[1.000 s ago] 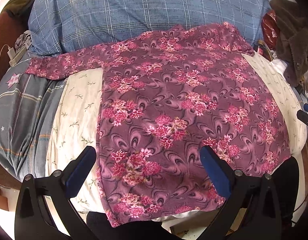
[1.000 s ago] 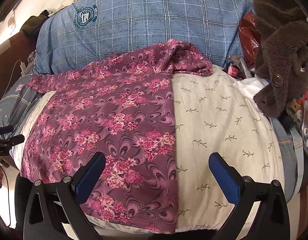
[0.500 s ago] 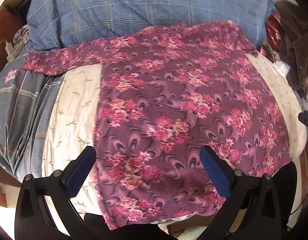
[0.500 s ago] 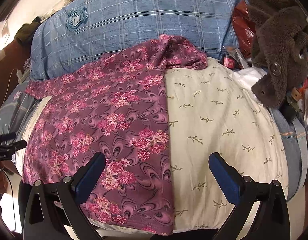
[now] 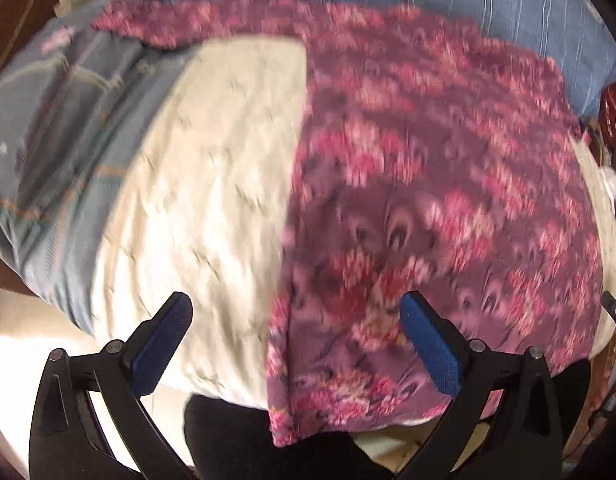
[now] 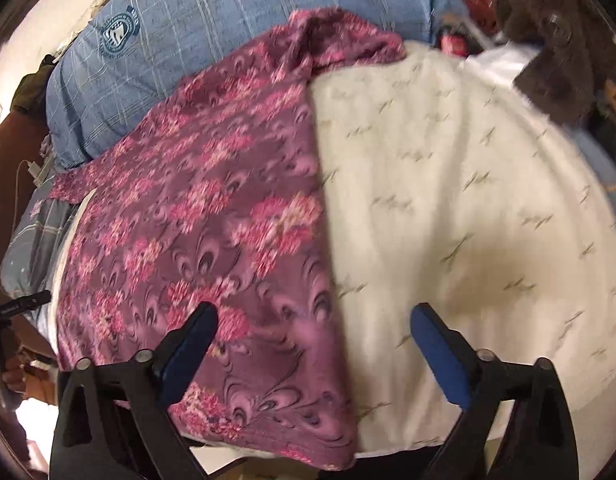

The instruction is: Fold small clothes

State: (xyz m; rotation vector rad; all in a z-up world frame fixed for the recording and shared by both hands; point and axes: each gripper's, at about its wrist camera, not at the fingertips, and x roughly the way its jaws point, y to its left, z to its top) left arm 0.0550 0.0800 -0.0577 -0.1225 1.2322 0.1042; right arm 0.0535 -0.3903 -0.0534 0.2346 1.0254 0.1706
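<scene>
A purple garment with pink flowers lies spread flat on a cream sheet, its sleeves reaching toward the far pillows. My left gripper hovers open above the garment's near left edge, which runs between the two blue pads. In the right wrist view the same garment fills the left half. My right gripper straddles the garment's near right edge, its jaws wide and closing, pads clear of the cloth. Both views are blurred by motion.
A blue plaid pillow lies behind the garment. A grey-blue striped blanket sits at the left. A brown fuzzy garment and small clutter crowd the far right. The bed's near edge drops away just below the grippers.
Both grippers have dropped closer to the bed. The left one has shifted leftward onto the garment's left edge. The right one now sits nearer the garment's right hem corner.
</scene>
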